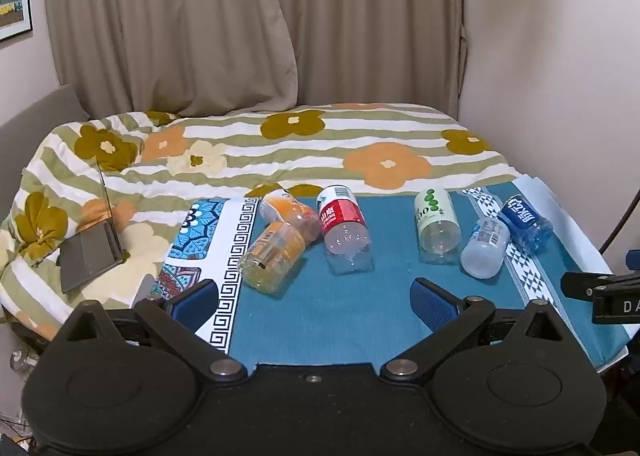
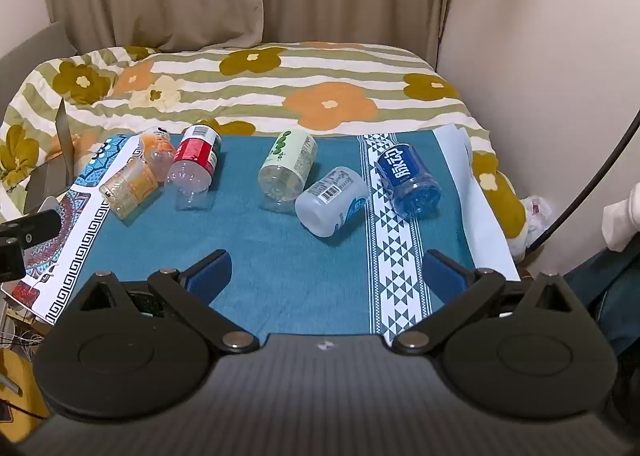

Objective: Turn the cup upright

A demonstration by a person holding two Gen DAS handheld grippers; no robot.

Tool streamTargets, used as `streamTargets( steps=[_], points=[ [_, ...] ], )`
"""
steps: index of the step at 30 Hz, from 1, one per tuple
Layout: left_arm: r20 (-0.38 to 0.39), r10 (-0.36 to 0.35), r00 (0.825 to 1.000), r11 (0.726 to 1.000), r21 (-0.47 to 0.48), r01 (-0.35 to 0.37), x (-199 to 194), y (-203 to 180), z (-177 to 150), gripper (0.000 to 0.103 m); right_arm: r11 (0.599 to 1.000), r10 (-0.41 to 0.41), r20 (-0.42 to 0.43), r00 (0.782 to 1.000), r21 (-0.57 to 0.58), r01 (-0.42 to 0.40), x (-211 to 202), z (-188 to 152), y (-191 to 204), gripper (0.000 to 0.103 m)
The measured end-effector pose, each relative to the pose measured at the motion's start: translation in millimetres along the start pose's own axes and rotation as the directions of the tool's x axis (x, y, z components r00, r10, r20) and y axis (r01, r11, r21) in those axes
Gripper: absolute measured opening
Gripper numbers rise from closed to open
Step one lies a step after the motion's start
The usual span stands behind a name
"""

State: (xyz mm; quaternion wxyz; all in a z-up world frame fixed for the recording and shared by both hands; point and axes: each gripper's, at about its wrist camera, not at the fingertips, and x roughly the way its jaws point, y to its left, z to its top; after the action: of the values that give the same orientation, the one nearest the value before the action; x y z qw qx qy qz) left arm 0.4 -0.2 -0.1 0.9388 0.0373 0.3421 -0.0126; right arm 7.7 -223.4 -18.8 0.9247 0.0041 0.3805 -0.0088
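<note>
Several cut-bottle cups lie on their sides on a blue cloth-covered table (image 1: 320, 312). From left: an orange-labelled cup (image 1: 273, 256), another orange one (image 1: 289, 212) behind it, a red-labelled cup (image 1: 345, 228), a green-and-white cup (image 1: 436, 225), a pale white cup (image 1: 485, 247) and a blue cup (image 1: 525, 221). They also show in the right wrist view: orange (image 2: 129, 185), red (image 2: 195, 161), green-and-white (image 2: 286, 168), pale white (image 2: 332, 200), blue (image 2: 408, 179). My left gripper (image 1: 314, 302) is open and empty, short of the red cup. My right gripper (image 2: 326, 276) is open and empty, short of the pale white cup.
A bed with a flowered striped quilt (image 1: 280, 144) lies behind the table. An open laptop (image 1: 90, 252) rests on the quilt at the left. Curtains (image 1: 240, 16) hang behind. A wall (image 1: 560, 56) and a dark cable (image 2: 592, 184) are on the right.
</note>
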Motion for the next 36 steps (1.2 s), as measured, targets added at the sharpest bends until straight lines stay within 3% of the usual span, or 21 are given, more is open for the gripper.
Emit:
streamTargets(
  steps=[36],
  points=[
    [0.013, 0.02, 1.0, 0.999, 0.025, -0.02, -2.5, -8.4, 0.8, 0.103, 1.0, 0.014, -0.019, 1.0, 0.022, -0.014, 3.6, -8.0, -2.9, 0.103]
  ],
)
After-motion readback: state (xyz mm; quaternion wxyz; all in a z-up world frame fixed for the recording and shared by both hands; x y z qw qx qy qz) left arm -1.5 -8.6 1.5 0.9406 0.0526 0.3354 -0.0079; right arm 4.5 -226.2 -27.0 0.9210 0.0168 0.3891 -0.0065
